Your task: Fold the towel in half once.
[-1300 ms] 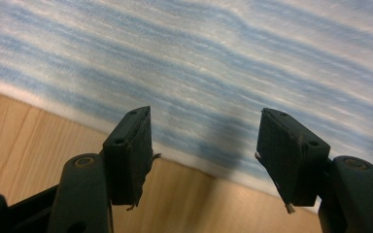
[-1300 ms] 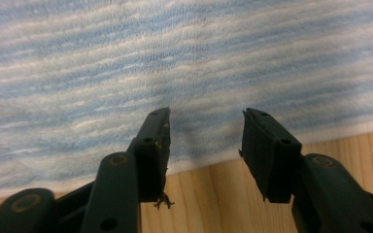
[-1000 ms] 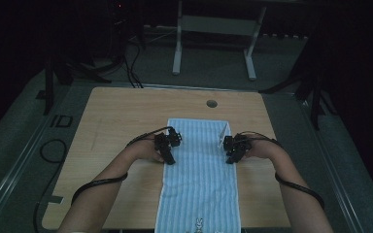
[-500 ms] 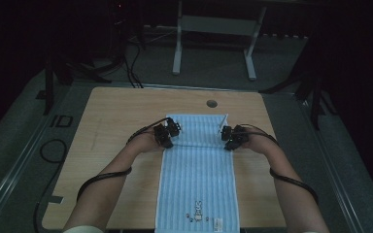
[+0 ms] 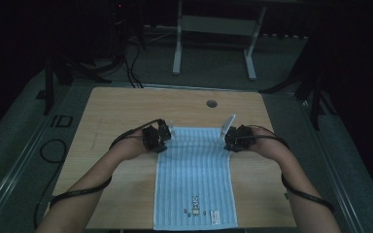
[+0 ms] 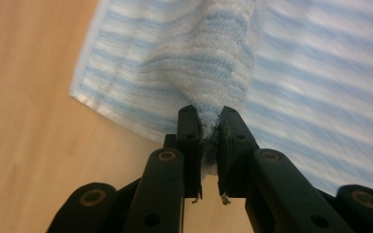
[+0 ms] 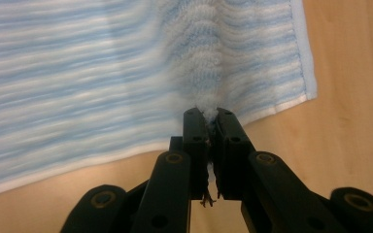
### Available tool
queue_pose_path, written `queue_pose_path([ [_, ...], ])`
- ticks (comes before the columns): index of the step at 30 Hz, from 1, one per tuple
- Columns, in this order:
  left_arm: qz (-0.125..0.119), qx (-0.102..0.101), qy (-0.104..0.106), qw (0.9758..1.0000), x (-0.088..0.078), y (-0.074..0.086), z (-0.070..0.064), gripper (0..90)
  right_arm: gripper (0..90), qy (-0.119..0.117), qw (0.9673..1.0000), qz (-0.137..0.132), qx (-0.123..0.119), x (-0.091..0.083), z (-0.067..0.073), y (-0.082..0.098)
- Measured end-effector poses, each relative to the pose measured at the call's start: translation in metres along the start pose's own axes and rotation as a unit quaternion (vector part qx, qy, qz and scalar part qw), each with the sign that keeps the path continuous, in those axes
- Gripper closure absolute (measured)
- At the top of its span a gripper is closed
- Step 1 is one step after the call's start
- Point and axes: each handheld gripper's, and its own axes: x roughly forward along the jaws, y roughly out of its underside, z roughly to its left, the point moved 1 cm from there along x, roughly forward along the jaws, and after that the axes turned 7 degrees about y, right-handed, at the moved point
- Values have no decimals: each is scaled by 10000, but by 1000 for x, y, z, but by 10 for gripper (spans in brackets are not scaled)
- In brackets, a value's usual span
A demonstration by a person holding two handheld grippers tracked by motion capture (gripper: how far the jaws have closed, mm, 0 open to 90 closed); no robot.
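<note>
Both tongs are clamped on the towel (image 5: 194,179): my left gripper (image 6: 205,127) pinches a fold of cloth at the far left corner, my right gripper (image 7: 211,121) pinches the far right one, and both sets of jaws have just been closing with terry between them. A second ago they sat open over that far edge; now the edge is bunched and coming up off the table (image 5: 126,104), so I judge the grasp made and a fold toward me ready to start. Its striped length runs from that far edge to the near table edge, label end nearest me, lying flat on the middle of the wood.
</note>
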Motion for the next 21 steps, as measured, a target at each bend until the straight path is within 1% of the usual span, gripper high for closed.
queue_pose_path([
  [2,95,78,202,9997,1,9,-16,802,844,-20,9999,-48,-122,-3,16,3],
  [3,51,99,245,9996,1,13,-24,802,844,-71,9998,-47,-160,-4,24,4],
  [5,14,80,399,9992,1,22,-35,803,843,-173,9995,-67,-266,-3,41,8],
  [6,-38,79,419,9991,0,25,-39,802,842,-242,9993,-103,-262,-3,49,10],
  [7,-51,59,483,9988,1,28,-43,802,842,-283,9992,-128,-253,-2,56,12],
  [9,-22,101,554,9984,3,33,-52,802,842,-400,9988,-133,-249,3,69,15],
  [10,-22,101,554,9984,3,33,-52,802,842,-400,9988,-133,-249,3,69,15],
  [11,-22,101,554,9984,3,33,-52,802,842,-421,9987,-111,-267,6,75,17],
  [12,50,187,628,9978,11,39,-67,798,842,-571,9981,-41,-224,13,85,19],
  [13,50,187,628,9978,11,39,-67,774,832,-627,9977,-25,-243,16,89,20],
  [14,133,254,869,9958,14,42,-74,747,798,-676,9974,-2,-234,18,93,21],
  [15,133,254,869,9958,14,42,-74,696,798,-676,9974,-2,-234,18,93,21],
  [16,200,293,914,9952,15,43,-76,696,714,-768,9967,41,-247,19,96,22],
  [17,227,326,916,9950,12,44,-79,647,686,-806,9963,73,-299,19,97,23],
  [18,227,326,916,9950,12,44,-79,625,686,-806,9963,73,-299,19,97,23],
  [19,46,293,872,9958,0,45,-80,624,668,-753,9968,-78,-251,8,94,25],
  [21,-149,231,835,9961,-8,42,-78,626,707,-753,9966,-297,-179,-2,88,25],
])
